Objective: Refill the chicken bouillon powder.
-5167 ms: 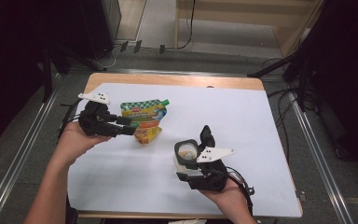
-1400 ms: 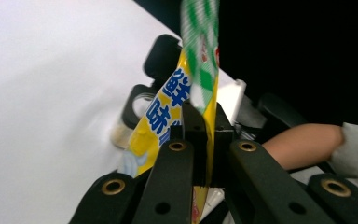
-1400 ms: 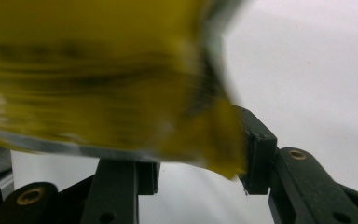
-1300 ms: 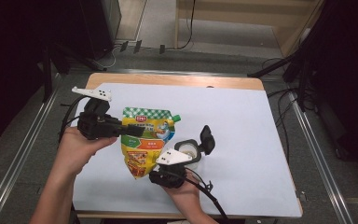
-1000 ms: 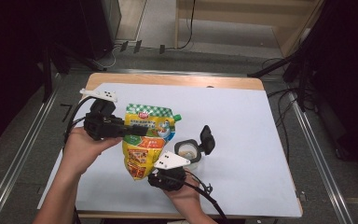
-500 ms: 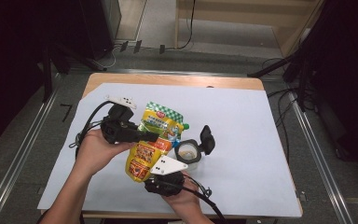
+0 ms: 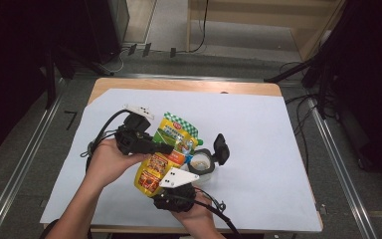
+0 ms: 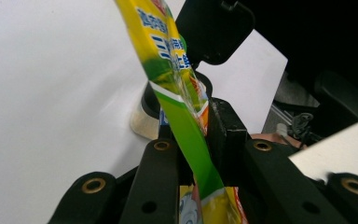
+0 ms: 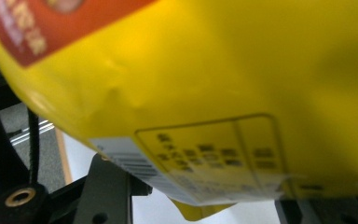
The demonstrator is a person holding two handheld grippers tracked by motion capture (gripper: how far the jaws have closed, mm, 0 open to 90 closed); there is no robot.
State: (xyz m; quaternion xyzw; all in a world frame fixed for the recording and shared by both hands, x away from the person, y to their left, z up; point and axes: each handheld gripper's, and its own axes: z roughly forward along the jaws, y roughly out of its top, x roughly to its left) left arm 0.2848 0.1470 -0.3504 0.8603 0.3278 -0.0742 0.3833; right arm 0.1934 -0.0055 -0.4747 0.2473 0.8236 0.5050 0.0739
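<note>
Yellow glossy plastic pouch (image 7: pixel 164 157) with a green checked top hangs tilted between both tongs, above the white paper-covered tabletop (image 7: pixel 258 149). Nearest, at six o'clock, the right tongs (image 7: pixel 165 185) grip its bottom end. At nine o'clock the left tongs (image 8: pixel 193 140) are clenched on its upper edge. Just beyond, at three o'clock of the pouch, stands a small round jar with an open black flip lid (image 7: pixel 204 162). I would tip slowly, keeping the pouch's upper corner right over the jar mouth.
</note>
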